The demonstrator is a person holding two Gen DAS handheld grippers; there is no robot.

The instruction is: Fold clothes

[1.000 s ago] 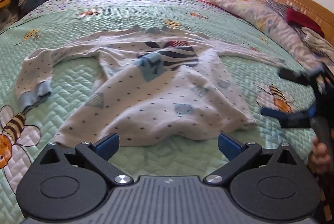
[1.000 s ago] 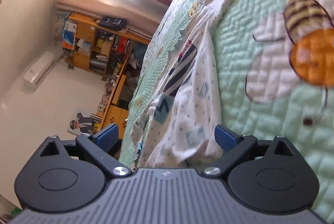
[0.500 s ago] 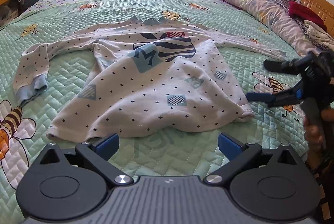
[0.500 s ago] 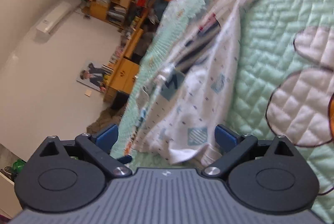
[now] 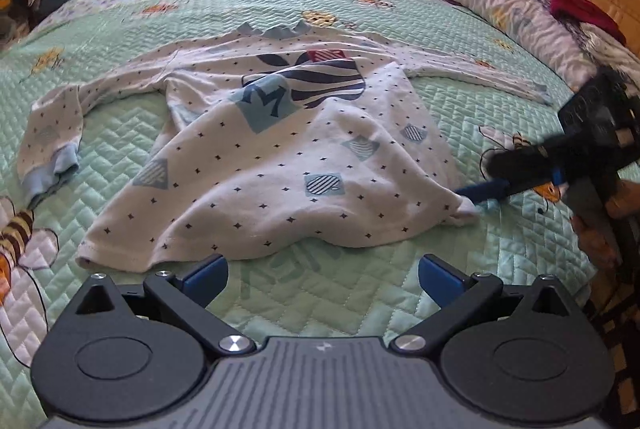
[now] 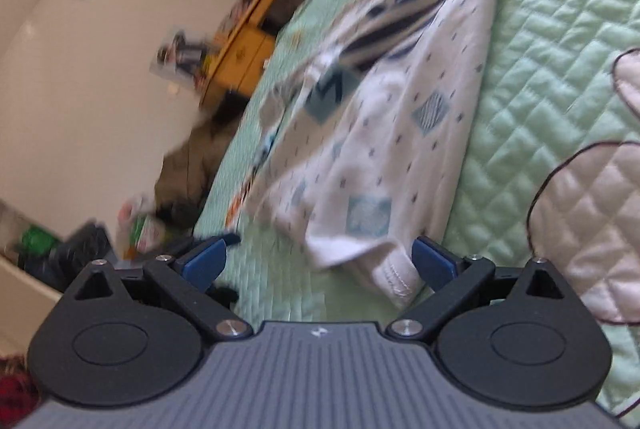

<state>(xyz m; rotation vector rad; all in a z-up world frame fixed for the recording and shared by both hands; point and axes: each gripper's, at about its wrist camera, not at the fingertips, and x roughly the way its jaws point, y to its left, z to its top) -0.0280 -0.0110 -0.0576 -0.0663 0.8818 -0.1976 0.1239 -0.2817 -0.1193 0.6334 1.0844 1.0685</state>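
While the shirt [image 5: 280, 165] is lying rumpled on the quilt [image 5: 320, 293], you are bringing the right gripper [image 6: 318, 261], spread wide and empty, around its hem corner [image 6: 394, 279]; your left gripper [image 5: 322, 277] is hovering wide, empty. Closing comes next.

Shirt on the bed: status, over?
Left gripper open, short of hem. Right gripper open at shirt corner. Shirt rumpled, unfolded on quilt. Nothing in the way.
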